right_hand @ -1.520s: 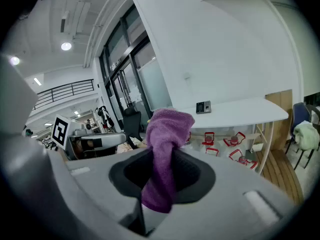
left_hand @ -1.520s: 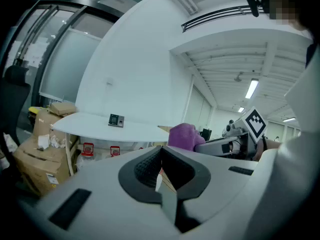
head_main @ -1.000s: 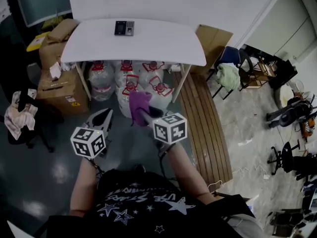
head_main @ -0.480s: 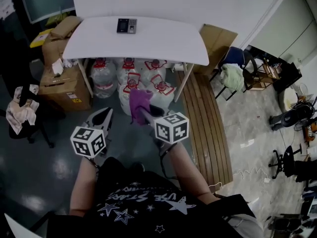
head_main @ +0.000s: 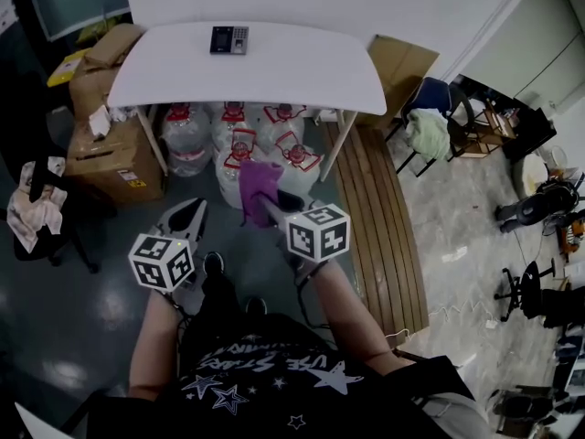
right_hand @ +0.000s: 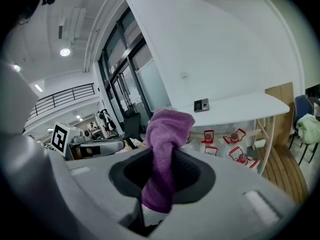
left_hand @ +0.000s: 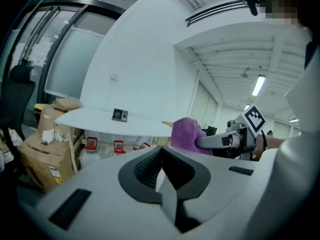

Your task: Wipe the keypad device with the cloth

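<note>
The keypad device (head_main: pixel 228 39) is a small dark box lying at the far side of the white table (head_main: pixel 302 76), well ahead of both grippers. It is also in the left gripper view as the keypad device (left_hand: pixel 119 115) and in the right gripper view as the keypad device (right_hand: pixel 201 104). My right gripper (head_main: pixel 265 205) is shut on a purple cloth (head_main: pixel 259 182), held in the air short of the table. The cloth (right_hand: pixel 165 149) stands bunched up out of the jaws. My left gripper (head_main: pixel 186 212) hangs to its left, shut and empty, its pads (left_hand: pixel 150 166) pressed together.
Several water jugs (head_main: pixel 239 144) stand under the table. Cardboard boxes (head_main: pixel 105 158) are stacked at the left. A slatted wooden bench (head_main: pixel 375 236) runs along the right. A chair with a pale cloth (head_main: pixel 425 135) is beyond it, and another draped chair (head_main: pixel 32 208) stands at the far left.
The view has shifted slightly toward the table and a shoe now shows below the grippers. Both grippers keep their pose, the cloth still held.
</note>
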Action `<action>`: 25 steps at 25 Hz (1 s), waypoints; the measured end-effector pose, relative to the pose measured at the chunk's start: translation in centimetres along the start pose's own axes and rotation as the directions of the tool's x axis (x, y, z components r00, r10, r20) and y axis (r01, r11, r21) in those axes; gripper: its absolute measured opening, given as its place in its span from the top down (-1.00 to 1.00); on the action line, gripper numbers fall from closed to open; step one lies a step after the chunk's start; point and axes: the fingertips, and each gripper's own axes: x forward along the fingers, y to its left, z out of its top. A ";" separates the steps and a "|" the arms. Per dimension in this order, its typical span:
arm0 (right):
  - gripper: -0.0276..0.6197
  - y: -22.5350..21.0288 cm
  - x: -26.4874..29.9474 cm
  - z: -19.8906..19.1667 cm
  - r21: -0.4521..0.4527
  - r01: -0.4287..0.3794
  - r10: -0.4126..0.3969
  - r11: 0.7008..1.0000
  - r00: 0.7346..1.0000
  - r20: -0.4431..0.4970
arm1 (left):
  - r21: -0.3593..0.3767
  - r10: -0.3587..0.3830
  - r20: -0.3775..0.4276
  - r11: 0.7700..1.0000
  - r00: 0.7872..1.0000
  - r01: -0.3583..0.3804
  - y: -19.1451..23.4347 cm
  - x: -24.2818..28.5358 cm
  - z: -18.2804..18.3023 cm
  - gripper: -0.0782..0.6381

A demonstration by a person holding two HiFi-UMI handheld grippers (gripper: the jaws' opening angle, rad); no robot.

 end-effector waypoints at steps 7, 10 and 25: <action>0.61 -1.4 3.0 0.6 0.016 0.028 -0.028 0.999 0.999 -0.019 | -0.008 -0.025 0.006 1.000 1.000 0.025 2.9 2.5 1.3 0.76; 0.61 -2.2 4.7 1.6 0.018 0.038 -0.037 0.999 0.999 -0.025 | -0.008 -0.035 0.007 0.999 0.999 0.035 4.4 3.9 2.3 0.76; 0.61 -7.1 15.4 9.0 0.036 0.105 -0.105 0.994 0.994 -0.005 | -0.010 -0.072 0.001 0.997 0.997 0.072 15.0 11.6 8.2 0.76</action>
